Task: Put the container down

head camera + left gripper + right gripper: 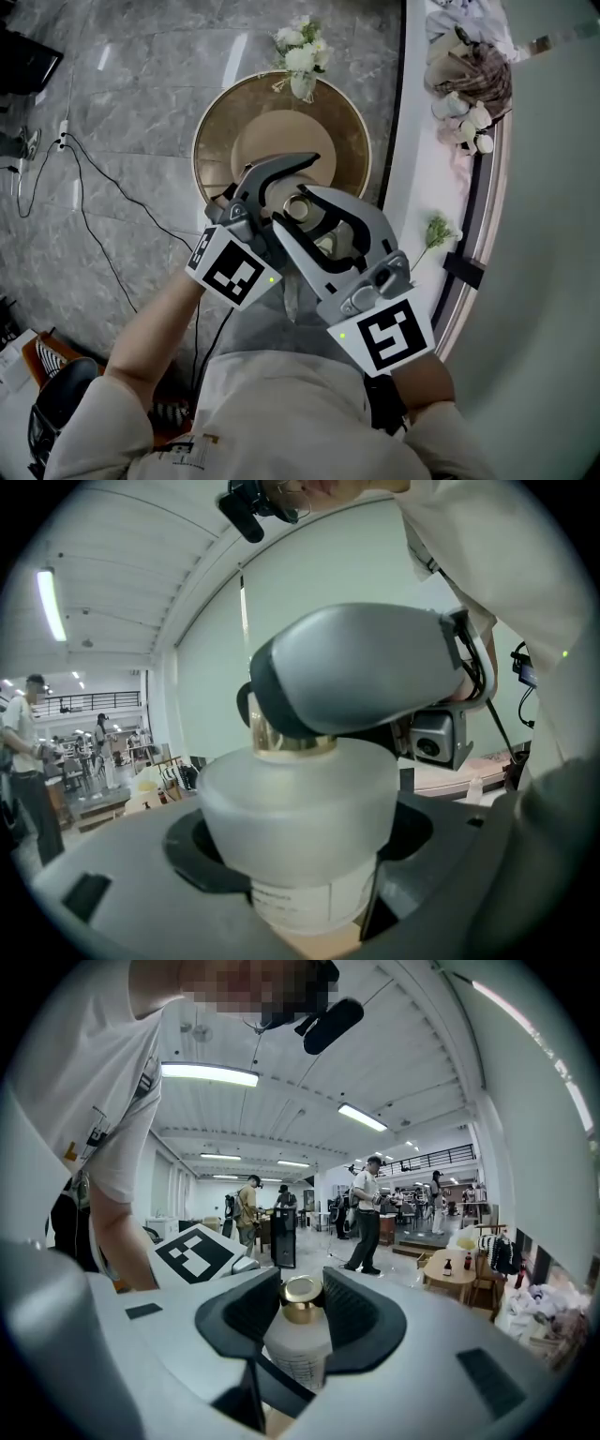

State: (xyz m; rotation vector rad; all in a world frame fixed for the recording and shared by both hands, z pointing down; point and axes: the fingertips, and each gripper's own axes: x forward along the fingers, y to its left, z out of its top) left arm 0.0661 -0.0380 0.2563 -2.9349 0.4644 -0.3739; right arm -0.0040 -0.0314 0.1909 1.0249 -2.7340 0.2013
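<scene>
The person's left gripper (295,860) has its grey fingers (122,883) closed round the wide body of a frosted white container (295,808), which fills the gap between them, with a printed label showing low on its side. The right gripper (305,1314) comes in from the other side and higher up. Its dark ribbed fingers (361,1312) stand fairly wide and sit against both sides of the container's round gold cap (302,1299), with the frosted shoulder just below them. In the head view the two grippers cross in front of the person's chest, and the cap shows as a small gold ring where they meet. The container is upright between them, over the near part of a round brown surface with a gold rim (211,141). Whether its base touches that surface cannot be told. A small vase of white flowers (302,58) stands at the far edge of the surface. A black cable (103,244) runs across the grey marble floor (141,94) on the left.
</scene>
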